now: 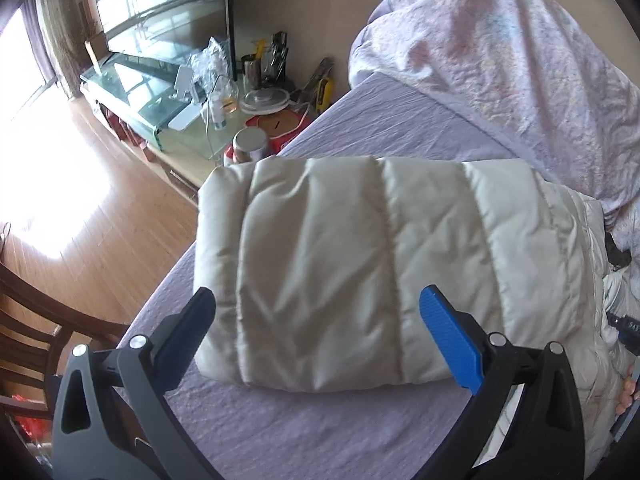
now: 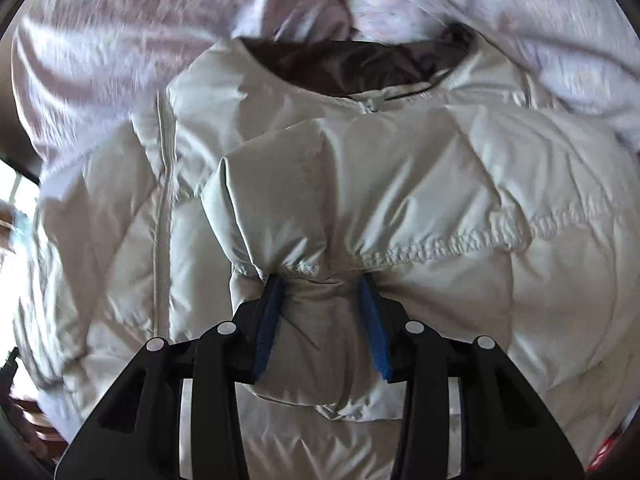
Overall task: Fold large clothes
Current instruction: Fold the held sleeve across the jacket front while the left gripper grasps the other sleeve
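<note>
pale grey-white quilted fabric fills both views: a puffer jacket (image 1: 360,264) lies folded on a lilac bed sheet (image 1: 280,440).

left gripper (image 1: 316,308) hangs released, its jaws spread wide with nothing between them. one finger is black, the other carries a blue ribbed pad (image 1: 452,344). the folded end of the jacket lies just ahead of the tips and spans the gap between them. its near edge runs across just ahead of the linkage, and its outer corner sits ahead of the black finger. bare sheet lies beneath and behind the claw. past the black finger the bed edge drops to a wooden floor (image 1: 80,208), with a dark chair (image 1: 36,332) close to that side. far ahead, beyond the jacket, stands a glass tv stand (image 1: 136,96) crowded with jars and bottles. ahead on the blue side, a crumpled pinkish quilt (image 1: 500,48) heaps up.

right gripper (image 2: 322,280) is clenched on a bunched puff of the jacket, right at a stitched seam (image 2: 432,248); the blue pads press in from both sides. the dark-lined collar (image 2: 352,64) lies straight ahead, and the quilt crowds close behind it.

at the blue-side rim of the left view a dark object shows the letters "da"; the rest is cut off.
</note>
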### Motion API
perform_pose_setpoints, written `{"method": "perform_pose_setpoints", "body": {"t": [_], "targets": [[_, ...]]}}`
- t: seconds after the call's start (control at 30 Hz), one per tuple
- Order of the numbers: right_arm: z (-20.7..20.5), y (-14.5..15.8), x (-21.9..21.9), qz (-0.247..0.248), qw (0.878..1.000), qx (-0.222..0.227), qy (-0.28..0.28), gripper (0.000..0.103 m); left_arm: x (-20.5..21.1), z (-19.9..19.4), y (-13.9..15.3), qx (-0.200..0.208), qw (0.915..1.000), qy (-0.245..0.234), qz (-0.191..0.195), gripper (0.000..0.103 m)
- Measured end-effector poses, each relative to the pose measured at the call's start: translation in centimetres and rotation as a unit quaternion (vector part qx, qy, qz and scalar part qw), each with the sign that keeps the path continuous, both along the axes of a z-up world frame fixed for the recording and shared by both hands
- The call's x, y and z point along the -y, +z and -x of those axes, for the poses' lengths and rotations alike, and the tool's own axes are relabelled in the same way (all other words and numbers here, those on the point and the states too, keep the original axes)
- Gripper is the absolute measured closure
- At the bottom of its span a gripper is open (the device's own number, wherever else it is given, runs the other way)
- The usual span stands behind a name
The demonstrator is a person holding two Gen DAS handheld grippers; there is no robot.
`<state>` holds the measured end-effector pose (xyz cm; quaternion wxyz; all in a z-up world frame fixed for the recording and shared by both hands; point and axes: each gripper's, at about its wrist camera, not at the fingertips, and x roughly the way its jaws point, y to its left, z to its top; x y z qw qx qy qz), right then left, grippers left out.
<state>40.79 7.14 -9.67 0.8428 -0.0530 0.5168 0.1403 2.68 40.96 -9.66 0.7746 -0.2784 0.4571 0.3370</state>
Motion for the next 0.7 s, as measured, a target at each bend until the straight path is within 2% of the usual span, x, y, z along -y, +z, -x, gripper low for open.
{"method": "perform_pose_setpoints", "body": {"t": [0.13,0.37,0.43,0.53,0.63,0.67,0.7], "targets": [[0.0,0.1,0.0,-0.003,1.000,-0.016,0.009,0.056,-1.7,1.1,-1.0,0.021,0.9983,0.032,0.043,0.002],[1.0,0.1,-0.4,0.012,1.000,-0.005,0.016,0.055,-3.7,2.6,-2.4,0.034,0.9918,0.079,0.095,0.012],[1.3,-0.2,-0.6,0.009,1.000,-0.004,0.018,0.055,-4.0,2.9,-2.5,0.043,0.9902,0.083,0.104,0.015],[1.2,-0.2,-0.6,0.005,1.000,-0.005,0.020,0.054,-3.8,2.7,-2.3,0.038,0.9915,0.080,0.095,0.020],[1.0,-0.1,-0.4,0.005,1.000,-0.004,0.021,0.054,-3.8,2.8,-2.1,0.039,0.9912,0.090,0.089,0.030],[0.8,-0.1,-0.3,0.004,1.000,-0.004,0.020,0.054,-3.9,3.0,-2.1,0.041,0.9907,0.096,0.088,0.038],[0.8,-0.1,-0.2,0.002,1.000,-0.004,0.020,0.054,-3.9,3.1,-2.0,0.044,0.9902,0.100,0.088,0.049]]}}
